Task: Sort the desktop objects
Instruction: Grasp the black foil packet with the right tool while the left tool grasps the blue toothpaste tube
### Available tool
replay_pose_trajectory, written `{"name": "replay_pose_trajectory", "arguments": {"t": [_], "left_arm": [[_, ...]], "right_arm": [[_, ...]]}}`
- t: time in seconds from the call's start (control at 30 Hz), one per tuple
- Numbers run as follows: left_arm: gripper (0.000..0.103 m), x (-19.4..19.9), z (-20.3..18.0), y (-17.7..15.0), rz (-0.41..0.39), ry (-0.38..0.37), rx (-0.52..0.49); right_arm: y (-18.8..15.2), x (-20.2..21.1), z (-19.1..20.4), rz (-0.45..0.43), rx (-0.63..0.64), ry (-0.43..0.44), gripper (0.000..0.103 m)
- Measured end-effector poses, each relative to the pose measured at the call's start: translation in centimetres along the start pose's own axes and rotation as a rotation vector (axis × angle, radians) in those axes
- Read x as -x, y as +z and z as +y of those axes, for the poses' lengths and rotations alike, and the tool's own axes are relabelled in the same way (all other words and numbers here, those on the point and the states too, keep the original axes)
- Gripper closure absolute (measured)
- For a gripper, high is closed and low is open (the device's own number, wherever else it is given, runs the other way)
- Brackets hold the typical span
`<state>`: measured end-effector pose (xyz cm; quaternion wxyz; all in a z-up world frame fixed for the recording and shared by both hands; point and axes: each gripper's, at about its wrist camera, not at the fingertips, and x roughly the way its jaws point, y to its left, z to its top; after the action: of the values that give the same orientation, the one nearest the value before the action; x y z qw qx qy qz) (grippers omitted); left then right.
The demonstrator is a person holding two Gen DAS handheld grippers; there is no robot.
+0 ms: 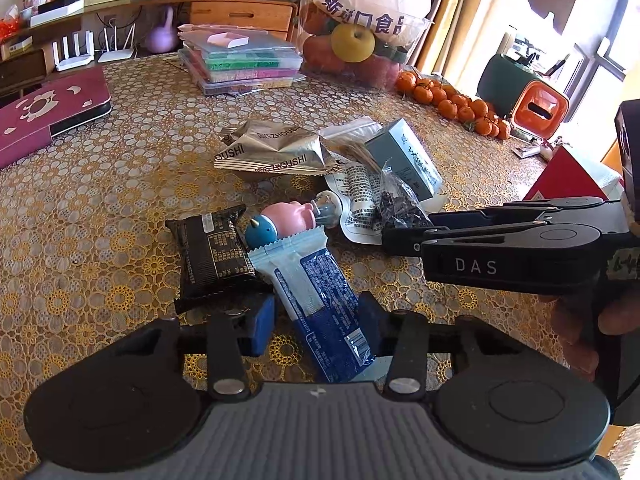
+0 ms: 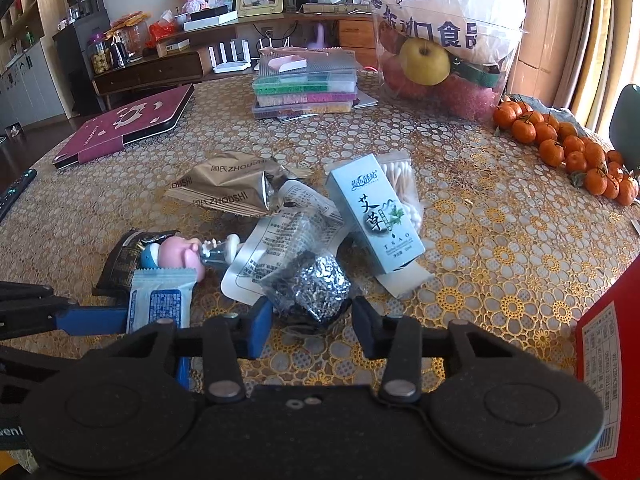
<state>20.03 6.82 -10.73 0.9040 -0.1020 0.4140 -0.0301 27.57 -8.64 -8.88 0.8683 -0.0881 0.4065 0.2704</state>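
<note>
blue-and-white packet lies flat on the lace-covered surface, between the spread fingers of the left gripper, its top end against a pink-and-blue toy figure and a black packet. bagged steel scourer sits between the spread fingers of the right gripper, ungrasped. pale blue carton just behind it, leaning on a bag of cotton swabs.

Sunlit window with beige curtains, wooden shelf unit, dark wood floor
</note>
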Motion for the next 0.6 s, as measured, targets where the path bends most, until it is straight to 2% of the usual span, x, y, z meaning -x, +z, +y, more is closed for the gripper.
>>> {"name": "replay_pose_trajectory", "arguments": {"t": [0.23,0.4,0.5,0.6], "left_arm": [[0.077,0.3,-0.5,0.0,-0.01,-0.011,-0.017],[0.082,0.5,-0.9,-0.1,-0.017,-0.021,-0.031],[0.093,0.9,-1.1,-0.2,-0.033,-0.029,-0.032],[0.095,1.0,-1.4,-0.1,-0.033,-0.038,-0.042]], "right_arm": [[-0.3,0.3,0.1,-0.003,0.006,-0.004,0.069],[-0.6,0.6,-0.2,-0.006,-0.003,-0.006,0.075],[-0.7,1.0,-0.3,-0.01,-0.009,-0.008,0.077],[-0.9,1.5,-0.4,-0.014,-0.013,-0.011,0.078]]}}
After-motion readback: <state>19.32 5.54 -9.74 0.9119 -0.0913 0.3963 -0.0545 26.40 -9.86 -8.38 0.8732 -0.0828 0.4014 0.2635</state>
